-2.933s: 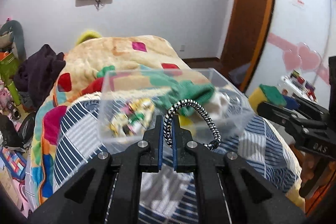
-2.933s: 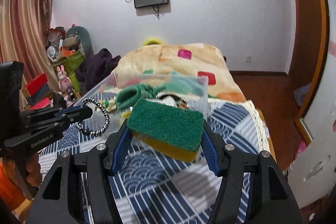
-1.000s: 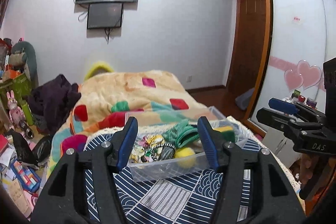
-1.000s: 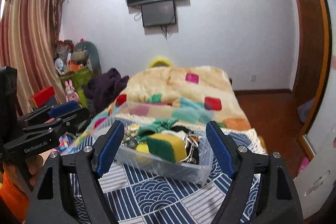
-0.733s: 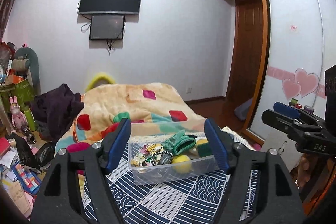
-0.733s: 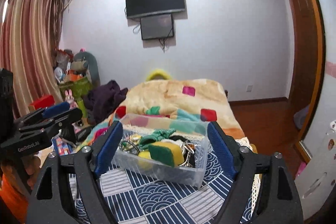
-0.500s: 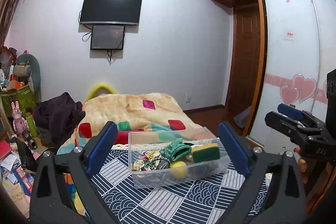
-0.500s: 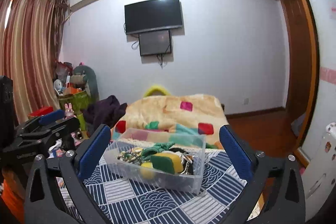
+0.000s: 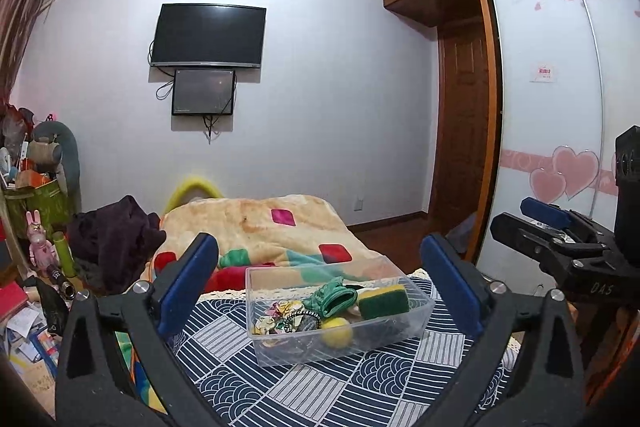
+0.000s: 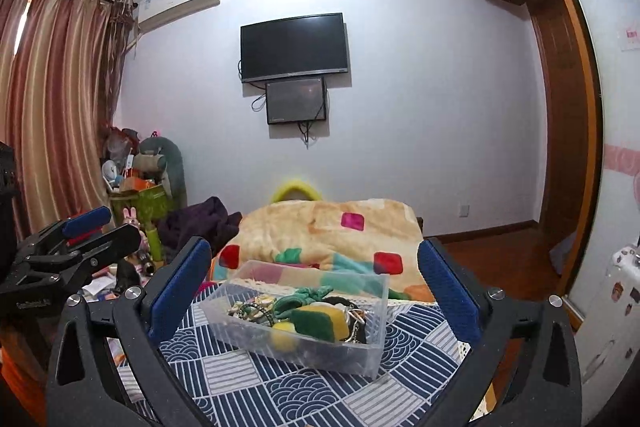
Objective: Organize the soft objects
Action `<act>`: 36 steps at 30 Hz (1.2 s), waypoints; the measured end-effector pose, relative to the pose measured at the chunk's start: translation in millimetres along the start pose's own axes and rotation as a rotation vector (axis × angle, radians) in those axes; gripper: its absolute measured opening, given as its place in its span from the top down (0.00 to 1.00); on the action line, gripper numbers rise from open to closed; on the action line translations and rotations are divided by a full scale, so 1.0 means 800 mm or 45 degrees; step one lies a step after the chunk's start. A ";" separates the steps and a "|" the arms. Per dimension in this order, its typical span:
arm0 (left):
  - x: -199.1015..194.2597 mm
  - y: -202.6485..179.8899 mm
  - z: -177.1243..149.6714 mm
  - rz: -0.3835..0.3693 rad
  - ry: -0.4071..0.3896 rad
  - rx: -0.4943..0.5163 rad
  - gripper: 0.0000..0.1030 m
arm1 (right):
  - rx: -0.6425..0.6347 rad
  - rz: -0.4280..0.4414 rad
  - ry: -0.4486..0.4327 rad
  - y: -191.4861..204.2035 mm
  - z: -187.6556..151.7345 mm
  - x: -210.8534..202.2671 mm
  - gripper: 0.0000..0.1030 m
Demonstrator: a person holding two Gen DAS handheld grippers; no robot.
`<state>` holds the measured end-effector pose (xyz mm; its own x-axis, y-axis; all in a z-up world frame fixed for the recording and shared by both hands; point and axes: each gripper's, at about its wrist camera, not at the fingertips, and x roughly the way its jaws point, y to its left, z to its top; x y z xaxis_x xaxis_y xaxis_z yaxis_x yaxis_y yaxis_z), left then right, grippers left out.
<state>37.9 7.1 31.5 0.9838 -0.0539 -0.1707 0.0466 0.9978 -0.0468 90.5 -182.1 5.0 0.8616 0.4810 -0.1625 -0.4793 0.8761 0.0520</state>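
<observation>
A clear plastic bin stands on the blue patterned cloth. In it lie a green and yellow sponge, a green fabric piece, a yellow ball and hair ties. My left gripper is open and empty, held back from and above the bin. My right gripper is open and empty too, also back from the bin, where the sponge and ball show. Each gripper shows at the edge of the other's view.
A bed with a peach blanket lies behind the bin. A dark clothes pile and cluttered toys are at the left. A wardrobe with heart stickers and a wooden door are at the right. A TV hangs on the far wall.
Both grippers let go of the hair tie and the sponge into the bin, opened wide, and have drawn back and up. The bin now looks smaller and farther.
</observation>
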 end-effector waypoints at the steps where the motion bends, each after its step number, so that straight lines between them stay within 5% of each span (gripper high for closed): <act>1: 0.000 0.000 0.000 0.002 0.000 0.000 0.00 | -0.002 0.001 -0.001 0.001 0.000 0.000 0.00; 36: 0.002 0.000 -0.001 0.003 0.018 -0.017 0.00 | -0.017 -0.017 -0.034 0.006 -0.001 -0.009 0.00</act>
<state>39.5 7.2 30.0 0.9814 -0.0522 -0.1847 0.0419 0.9974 -0.0593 82.0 -181.7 6.0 0.8720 0.4699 -0.1369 -0.4696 0.8821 0.0369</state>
